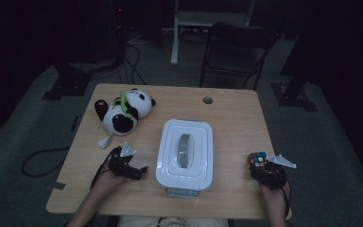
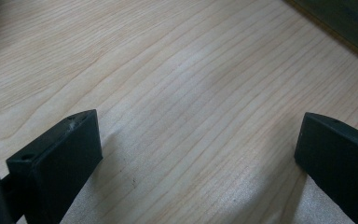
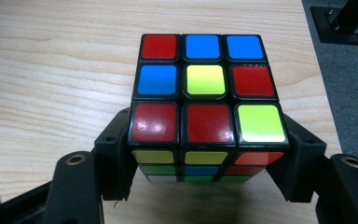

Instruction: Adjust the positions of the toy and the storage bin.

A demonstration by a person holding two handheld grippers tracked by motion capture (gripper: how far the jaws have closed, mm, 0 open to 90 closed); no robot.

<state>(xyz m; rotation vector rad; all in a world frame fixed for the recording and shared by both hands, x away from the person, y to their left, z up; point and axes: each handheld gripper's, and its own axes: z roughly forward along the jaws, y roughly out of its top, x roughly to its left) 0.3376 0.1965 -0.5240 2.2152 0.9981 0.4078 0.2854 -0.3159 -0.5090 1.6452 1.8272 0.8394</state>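
A scrambled Rubik's cube (image 3: 205, 93) sits between the two black jaws of my right gripper (image 3: 207, 140), whose pads press on its left and right sides. In the high view the cube (image 1: 257, 159) and right gripper (image 1: 260, 166) are low over the table's front right corner. The frames do not show whether the cube touches the wood. My left gripper (image 1: 141, 171) rests at the front left of the table. Its jaws stand wide apart over bare wood with nothing between them (image 2: 198, 135).
A white lidded box (image 1: 185, 153) with a grey handle stands in the middle of the wooden table (image 1: 236, 118). A panda plush (image 1: 123, 111) lies at the back left. The table's right edge is close to the cube. A dark chair (image 1: 236, 47) stands behind the table.
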